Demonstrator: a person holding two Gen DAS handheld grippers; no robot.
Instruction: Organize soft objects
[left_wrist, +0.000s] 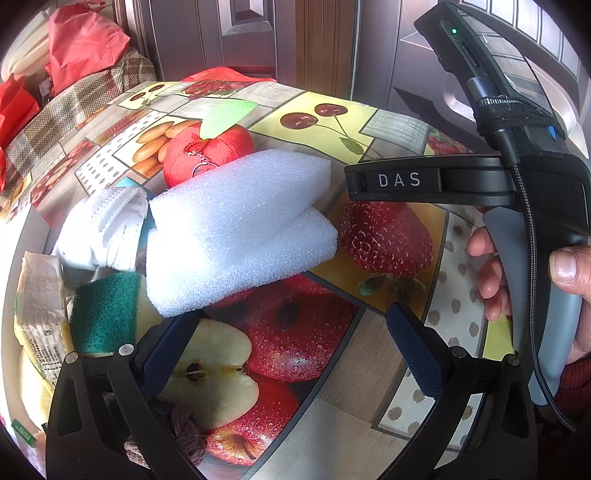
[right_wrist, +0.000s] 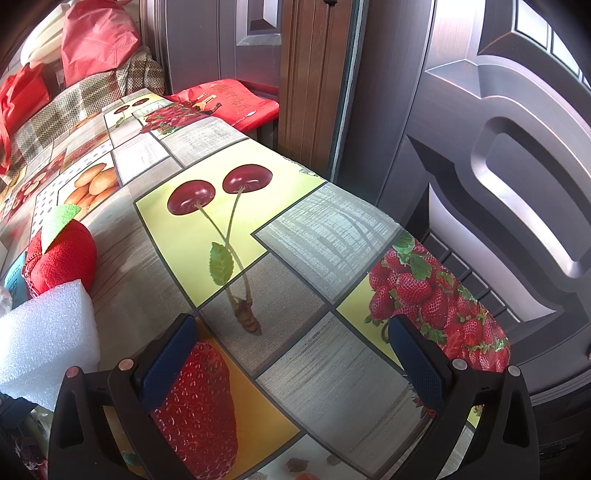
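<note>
1. Dark panelled doors stand behind the counter (right_wrist: 332, 229), whose fruit-print oilcloth carries every soft thing I have to sort.
2. I see the goods bunched toward the counter's left edge: a folded white foam sheet (left_wrist: 236, 236), a red plush apple (left_wrist: 207, 155) just behind and touching it, a white knitted cloth (left_wrist: 107, 229) on its left, and a green scouring sponge (left_wrist: 107, 314) at its near-left corner.
3. My left hand-held gripper (left_wrist: 291, 343) is released, jaws spread wide over bare oilcloth, its left finger just short of the foam's near edge. Nothing sits between the pads.
4. My right hand-held gripper (right_wrist: 291, 354) is likewise released and empty, over the counter's right side, well apart from the pile. A hand (left_wrist: 524, 280) holds its grip in the left view.
5. I judge the foam to be the next pick. I would swing left, centre the jaws across the fold and take both layers together.
6. Foam crushes and springs, so I would clench gently and lift straight up, or the apple may roll.
</note>
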